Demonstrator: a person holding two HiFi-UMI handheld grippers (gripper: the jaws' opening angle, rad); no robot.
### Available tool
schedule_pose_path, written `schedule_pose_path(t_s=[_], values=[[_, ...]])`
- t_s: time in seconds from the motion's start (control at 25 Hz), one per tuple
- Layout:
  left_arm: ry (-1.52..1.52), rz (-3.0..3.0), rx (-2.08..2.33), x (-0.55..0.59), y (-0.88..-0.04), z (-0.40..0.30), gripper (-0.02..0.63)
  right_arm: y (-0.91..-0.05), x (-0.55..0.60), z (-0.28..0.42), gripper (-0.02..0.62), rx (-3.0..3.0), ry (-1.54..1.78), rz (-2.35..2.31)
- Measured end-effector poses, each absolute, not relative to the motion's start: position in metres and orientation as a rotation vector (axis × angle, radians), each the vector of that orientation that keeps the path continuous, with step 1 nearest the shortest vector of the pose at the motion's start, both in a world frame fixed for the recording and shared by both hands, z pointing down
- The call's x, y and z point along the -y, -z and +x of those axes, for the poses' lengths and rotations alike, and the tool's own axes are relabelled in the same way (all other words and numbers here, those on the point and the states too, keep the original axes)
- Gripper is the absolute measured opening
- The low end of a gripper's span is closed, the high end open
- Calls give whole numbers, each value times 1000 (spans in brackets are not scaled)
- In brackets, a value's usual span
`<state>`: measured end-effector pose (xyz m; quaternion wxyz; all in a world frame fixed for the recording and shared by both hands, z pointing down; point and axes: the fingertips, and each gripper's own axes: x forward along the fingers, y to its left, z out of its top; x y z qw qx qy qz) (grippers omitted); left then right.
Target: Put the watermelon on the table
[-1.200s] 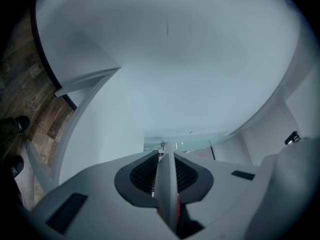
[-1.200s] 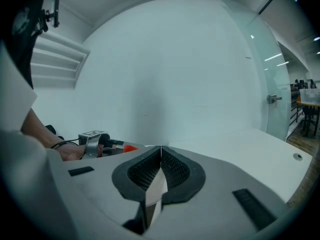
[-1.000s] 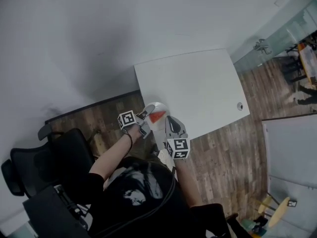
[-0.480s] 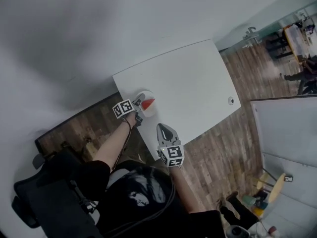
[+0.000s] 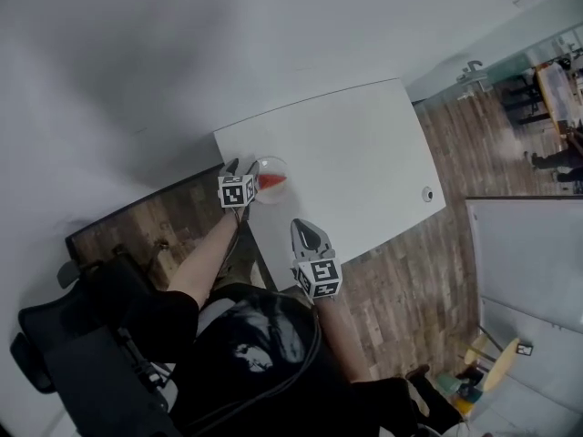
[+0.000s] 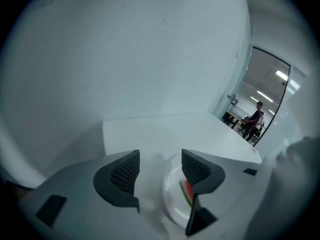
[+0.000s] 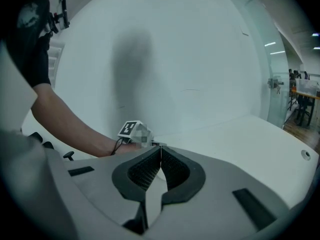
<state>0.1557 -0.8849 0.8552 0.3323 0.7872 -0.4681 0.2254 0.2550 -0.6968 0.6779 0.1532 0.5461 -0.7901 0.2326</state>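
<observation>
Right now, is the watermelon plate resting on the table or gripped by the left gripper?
Resting on the table. The plate lies flat near its corner; the left gripper has its jaws opening, clear of the rim.

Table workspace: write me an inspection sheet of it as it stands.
surface: white table, carrying one plate.
job's things: watermelon slice on the plate, near the table's edge.
clutter: nothing seen.
grippers: left tongs jaws opening, apart at the plate's edge, gripping nothing; right tongs shut, empty.
cables: thin dark loop at left wrist, cable or band unclear.
surroundings: wood floor, black chair, white wall.
</observation>
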Motion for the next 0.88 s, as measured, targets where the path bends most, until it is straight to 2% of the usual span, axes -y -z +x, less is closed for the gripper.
schedule_pose_path(t_s=[0.12, 0.16, 0.28, 0.32, 0.56, 0.88], values=[[-549, 2164, 1229, 869, -817, 150, 248, -669, 703, 267, 11, 2266, -629, 1608], [-534, 2220, 1227, 859, -800, 151, 220, -667, 704, 272, 11, 2264, -611, 1621], [-507, 2378, 1246, 823, -750, 147, 24, -660, 708, 280, 11, 2286, -576, 1658], [-496, 2409, 1251, 811, -734, 144, 6, -658, 709, 281, 10, 2299, -572, 1667], [-459, 2414, 1323, 755, -674, 122, 6, -645, 707, 274, 10, 2364, -518, 1653], [-485, 2453, 1363, 726, -654, 122, 6, -626, 702, 267, 9, 2427, -455, 1618]])
